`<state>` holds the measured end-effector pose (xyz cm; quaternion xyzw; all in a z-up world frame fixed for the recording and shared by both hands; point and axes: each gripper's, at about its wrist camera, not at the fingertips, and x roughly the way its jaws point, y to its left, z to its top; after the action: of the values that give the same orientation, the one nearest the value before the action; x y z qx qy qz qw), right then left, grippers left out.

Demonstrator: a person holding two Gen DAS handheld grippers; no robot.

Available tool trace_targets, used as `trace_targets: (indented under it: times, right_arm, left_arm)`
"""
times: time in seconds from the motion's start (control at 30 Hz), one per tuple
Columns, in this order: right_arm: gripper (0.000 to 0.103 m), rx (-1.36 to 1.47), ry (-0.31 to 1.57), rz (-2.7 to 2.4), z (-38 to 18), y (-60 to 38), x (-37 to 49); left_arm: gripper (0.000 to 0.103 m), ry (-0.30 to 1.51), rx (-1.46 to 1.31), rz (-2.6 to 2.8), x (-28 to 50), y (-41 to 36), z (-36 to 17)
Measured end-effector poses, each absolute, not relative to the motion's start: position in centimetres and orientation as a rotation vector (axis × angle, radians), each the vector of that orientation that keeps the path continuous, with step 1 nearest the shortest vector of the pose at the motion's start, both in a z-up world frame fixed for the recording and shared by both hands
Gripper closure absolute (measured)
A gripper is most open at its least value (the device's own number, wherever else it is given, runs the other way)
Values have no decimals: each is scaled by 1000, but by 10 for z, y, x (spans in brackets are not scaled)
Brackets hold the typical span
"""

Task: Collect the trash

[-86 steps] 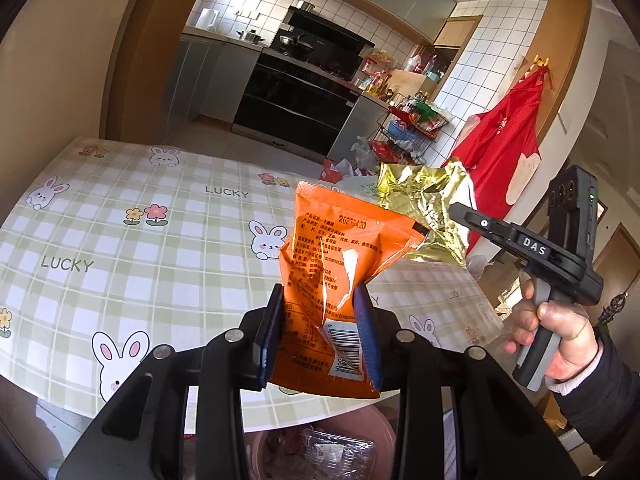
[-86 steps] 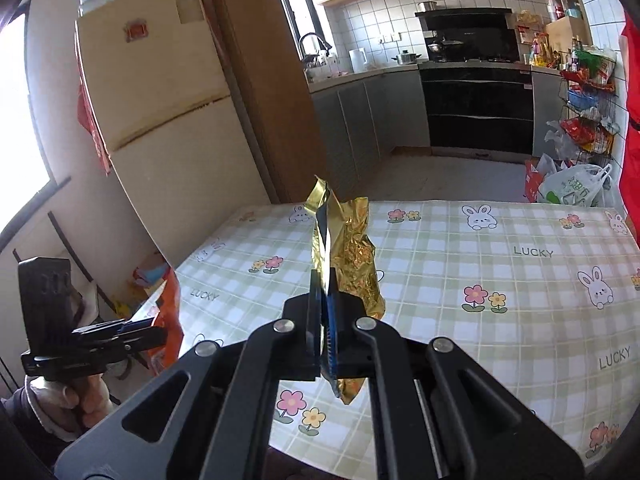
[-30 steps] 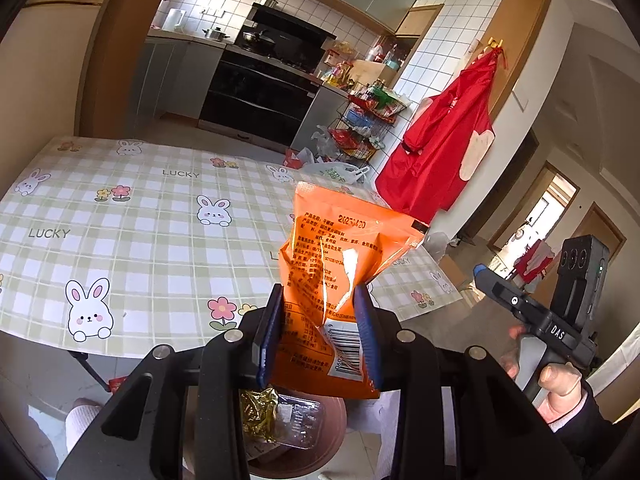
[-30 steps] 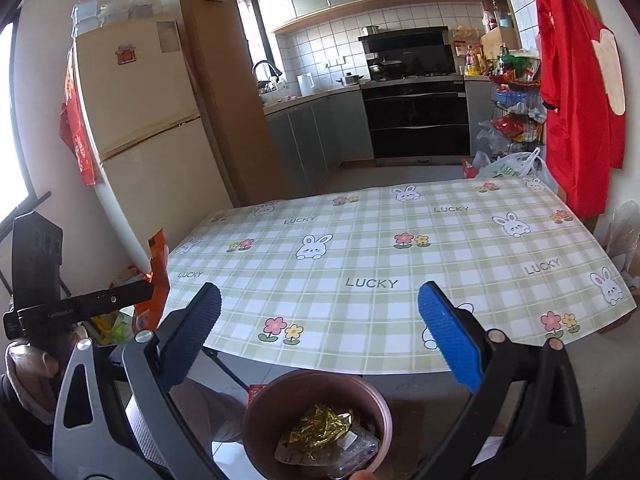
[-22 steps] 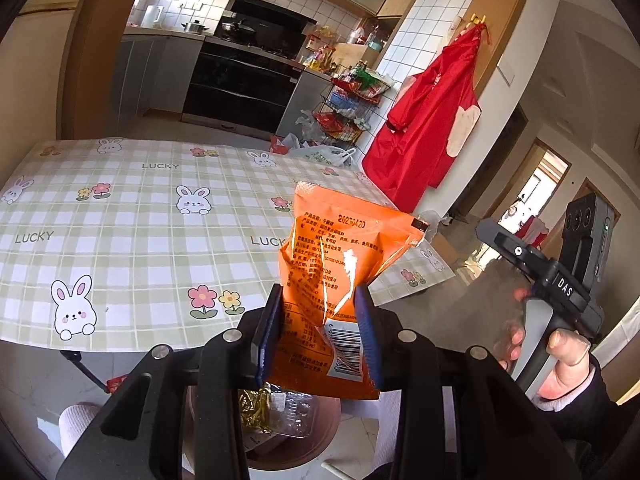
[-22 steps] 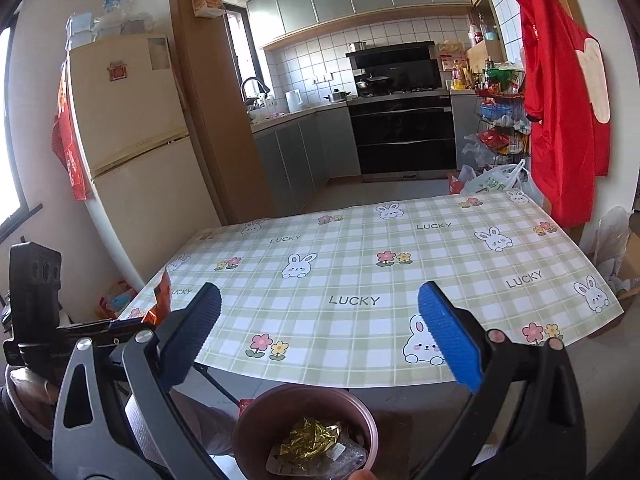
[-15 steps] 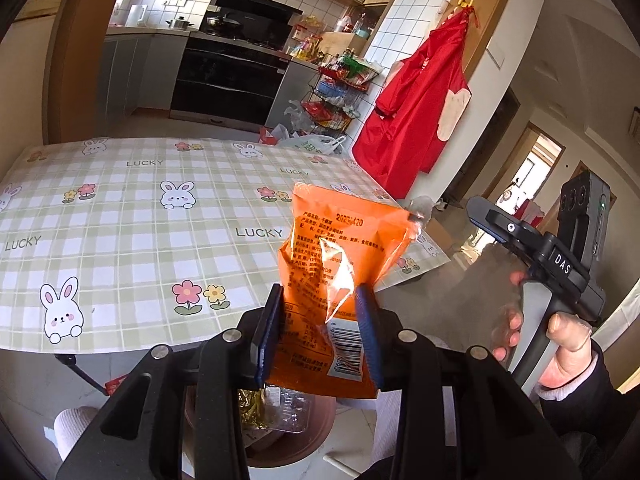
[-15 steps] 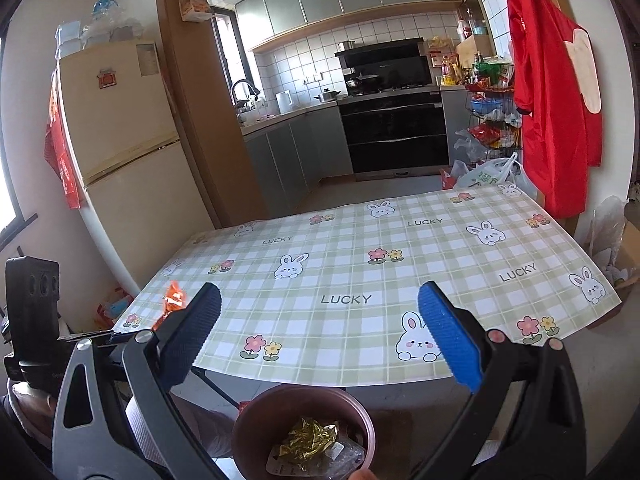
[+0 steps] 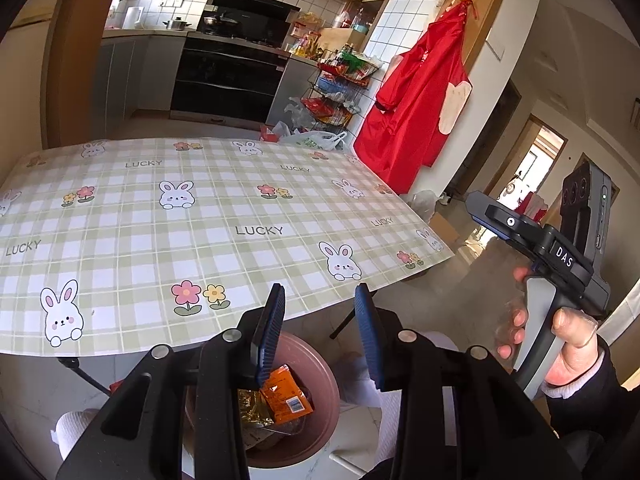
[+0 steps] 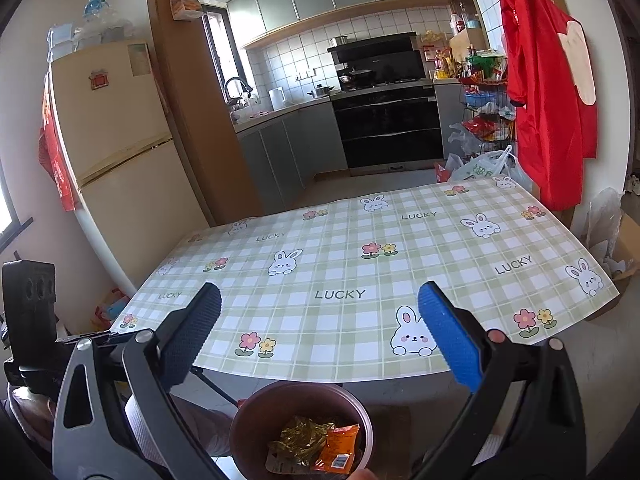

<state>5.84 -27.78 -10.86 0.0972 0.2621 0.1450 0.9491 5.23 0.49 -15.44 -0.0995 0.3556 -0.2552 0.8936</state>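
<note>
1. Left claw (image 9: pixel 319 330) is parted and holds nothing; it hangs right above the trash bin (image 9: pixel 324 384).
2. Right claw (image 10: pixel 318 336) is spread wide, also holding nothing, and is aimed over the near edge of the tabletop (image 10: pixel 400 264) with the same bin (image 10: pixel 256 408) just below it.
3. Orange snack packet (image 9: pixel 286 394) lies inside the bin, label side up, barcode visible. From the right wrist view I see it (image 10: pixel 338 454) against the near-right inner wall.
4. Gold foil wrapper (image 9: pixel 252 404) is in the bin too, touching the orange packet on its left. The right wrist view shows it (image 10: pixel 304 442) crumpled in the middle.
5. Some clear plastic sits under both; I can't tell what it is.
6. Bin stands on the floor just off the near tabletop edge, between my two claws.
7. Tabletop: I see only the checked bunny cloth in both views, no loose wrappers or scraps on it. Far corners are stretched by the fisheye, so small bits there could escape me.
8. My read on progress: both visible trash items are binned, so collection looks done or nearly done.
9. What's left, as I judge it: a sweep of the tabletop and the floor around the bin for leftovers. Bags near the wire rack (image 9: pixel 340 92) look like household storage, not targets, but I can't confirm.
</note>
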Motion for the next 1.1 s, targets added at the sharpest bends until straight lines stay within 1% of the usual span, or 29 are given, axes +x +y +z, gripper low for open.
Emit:
trace_targets:
  times: [0.3,0.4,0.43,0.57,0.67,0.73,0.77,0.83,0.9,1.1]
  right_arm:
    - [6,169,541,294,-105,-271,60]
    - [6,129,535,282,-99,-266,58]
    - [6,114,531,278,-97,-263,56]
    - [6,48,520,261,-85,-258,54]
    - [6,-10,505,242,-72,-254,52]
    - [6,-45,494,221,-63,-252,52]
    - [6,-62,488,213,-58,-250,52]
    - [6,-77,479,200,-49,-250,52]
    - [6,-78,470,194,-40,-250,53]
    - [6,-67,465,187,-31,-250,55]
  left_arm:
    - [67,708,-184,-443,55,22,-145]
    - [65,684,-168,-404,56,30,-136]
    - [62,675,-159,-393,56,32,-131]
    - [55,613,-90,-332,54,41,-109]
    - [44,561,-56,-314,52,47,-89]
    - [32,520,-28,-310,48,49,-75]
    - [29,499,-15,-304,46,49,-68]
    - [13,462,0,-298,43,51,-57]
    - [7,430,10,-289,39,51,-48]
    - [6,394,68,-247,36,43,-34]
